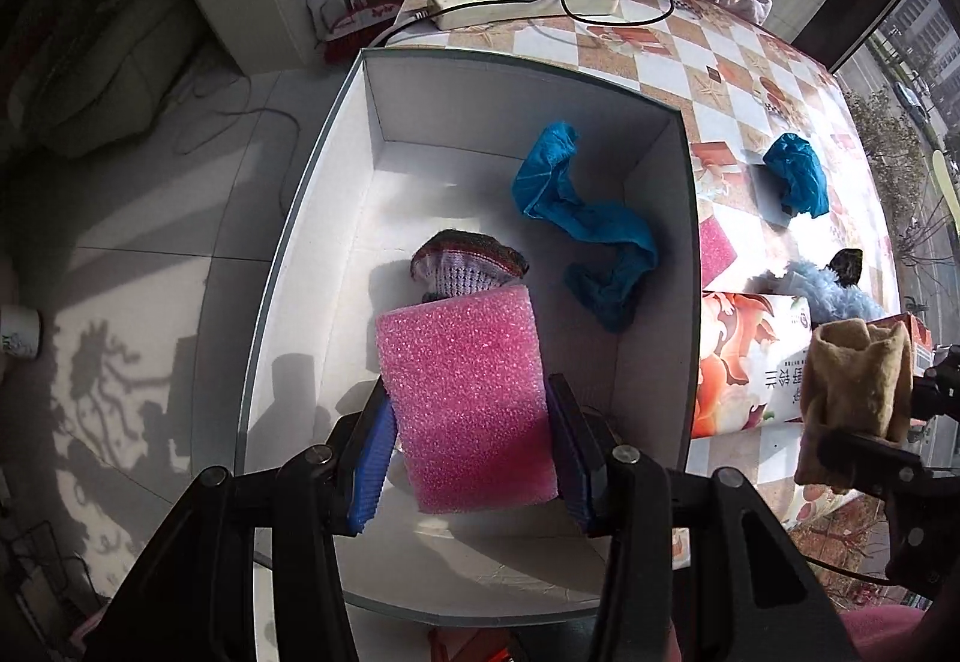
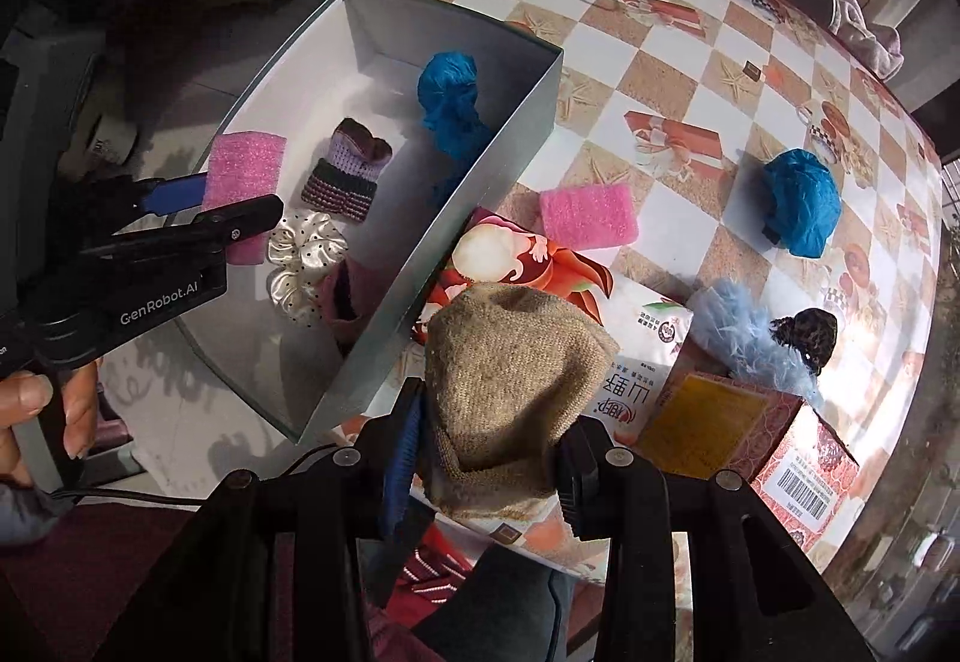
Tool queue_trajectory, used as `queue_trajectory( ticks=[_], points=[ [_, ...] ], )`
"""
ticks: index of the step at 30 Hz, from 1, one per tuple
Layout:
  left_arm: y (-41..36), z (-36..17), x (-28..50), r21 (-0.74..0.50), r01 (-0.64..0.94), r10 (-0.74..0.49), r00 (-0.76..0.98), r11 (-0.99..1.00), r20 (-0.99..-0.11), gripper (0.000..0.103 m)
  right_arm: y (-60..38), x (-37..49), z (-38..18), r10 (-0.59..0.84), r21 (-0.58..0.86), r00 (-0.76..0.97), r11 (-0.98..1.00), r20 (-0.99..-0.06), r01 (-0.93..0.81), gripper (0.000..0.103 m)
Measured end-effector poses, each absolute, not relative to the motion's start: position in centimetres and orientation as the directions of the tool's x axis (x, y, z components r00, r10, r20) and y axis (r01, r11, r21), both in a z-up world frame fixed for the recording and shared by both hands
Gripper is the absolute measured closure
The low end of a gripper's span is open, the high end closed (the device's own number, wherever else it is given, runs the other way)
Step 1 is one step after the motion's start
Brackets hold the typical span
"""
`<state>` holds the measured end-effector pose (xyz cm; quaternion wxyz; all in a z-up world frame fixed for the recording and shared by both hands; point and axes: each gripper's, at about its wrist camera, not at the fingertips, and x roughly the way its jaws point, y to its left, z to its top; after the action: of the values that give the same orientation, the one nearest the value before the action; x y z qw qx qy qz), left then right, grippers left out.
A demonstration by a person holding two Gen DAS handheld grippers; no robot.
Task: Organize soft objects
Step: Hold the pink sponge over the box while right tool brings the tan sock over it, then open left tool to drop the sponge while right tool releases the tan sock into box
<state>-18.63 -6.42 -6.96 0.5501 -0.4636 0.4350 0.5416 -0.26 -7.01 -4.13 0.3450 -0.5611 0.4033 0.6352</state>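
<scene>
**Pink foam over the box, tan knit waiting at its wall**

Pink foam sponge (image 1: 474,398) is pinched between the pads of the left hand-held gripper (image 1: 471,452), hanging inside the white-lined box (image 1: 522,104), above its floor. Below and just beyond it lie a striped knit piece (image 1: 468,266) and, further in, a blue cloth (image 1: 585,224). A satin scrunchie (image 2: 306,260) rests near the box's near end.

Right hand-held gripper (image 2: 489,458) is clamped on a tan knit cloth (image 2: 510,380), held over the table (image 2: 690,80) just outside the box's grey wall, above a printed packet (image 2: 576,314).

Further out on the table: a second pink sponge (image 2: 588,215), a fluffy blue item (image 2: 744,332), a blue bundle (image 2: 801,209).

Risks, as I judge them: the two hand-held grippers sit near each other, so carrying the tan cloth across the wall could knock the left one or catch the rim. Releasing the sponge from height, it could bounce or land tilted on the knit piece.
</scene>
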Motion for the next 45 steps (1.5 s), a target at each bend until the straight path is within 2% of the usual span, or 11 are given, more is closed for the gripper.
queue_trajectory(
  ticks=[18,45],
  points=[
    [-7.2,-9.0,-21.1,-0.052,-0.988,0.142,0.031,-0.145,-0.989,0.051,-4.7,-5.9,-4.8,-0.046,0.153,-0.152,-0.529,-0.987,-0.835,0.062],
    [-7.8,-10.1,-21.8,-0.032,-0.986,0.107,0.015,-0.165,-0.994,0.051,-4.0,-8.3,-5.8,-0.070,0.168,-0.155,-0.538,-0.985,-0.826,0.062]
  ],
)
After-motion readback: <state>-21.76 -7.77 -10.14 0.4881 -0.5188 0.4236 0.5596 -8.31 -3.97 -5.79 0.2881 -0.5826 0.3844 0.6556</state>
